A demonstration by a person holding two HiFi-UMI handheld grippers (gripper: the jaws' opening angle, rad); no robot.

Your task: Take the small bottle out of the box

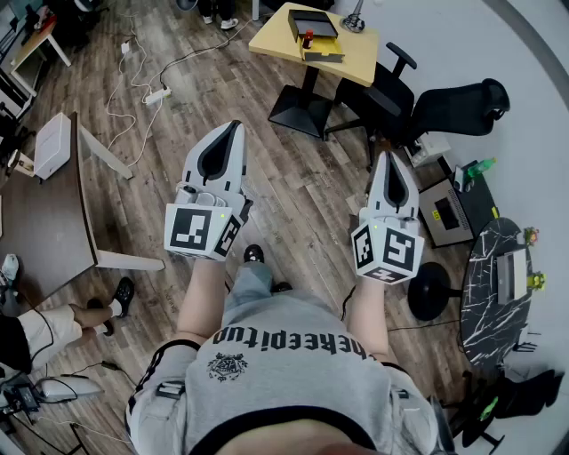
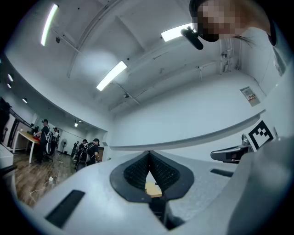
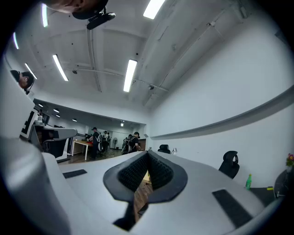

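Jaws of left gripper (image 1: 231, 133) and right gripper (image 1: 390, 160) closed, empty; box (image 1: 313, 25) on yellow table (image 1: 267, 37) well ahead, black chair (image 1: 462, 107) beside.

Matt white plastic on left gripper (image 1: 233, 126) and right gripper (image 1: 391, 156), ribbed black pads (image 2: 135, 172); grained wood-plank floor (image 1: 293, 178); smooth matt yellow table (image 1: 267, 40).

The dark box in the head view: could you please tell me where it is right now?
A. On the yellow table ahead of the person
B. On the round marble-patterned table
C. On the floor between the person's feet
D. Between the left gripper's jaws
A: the dark box sits on the yellow table, well beyond the left gripper and the right gripper, whose jaws are both shut on nothing.
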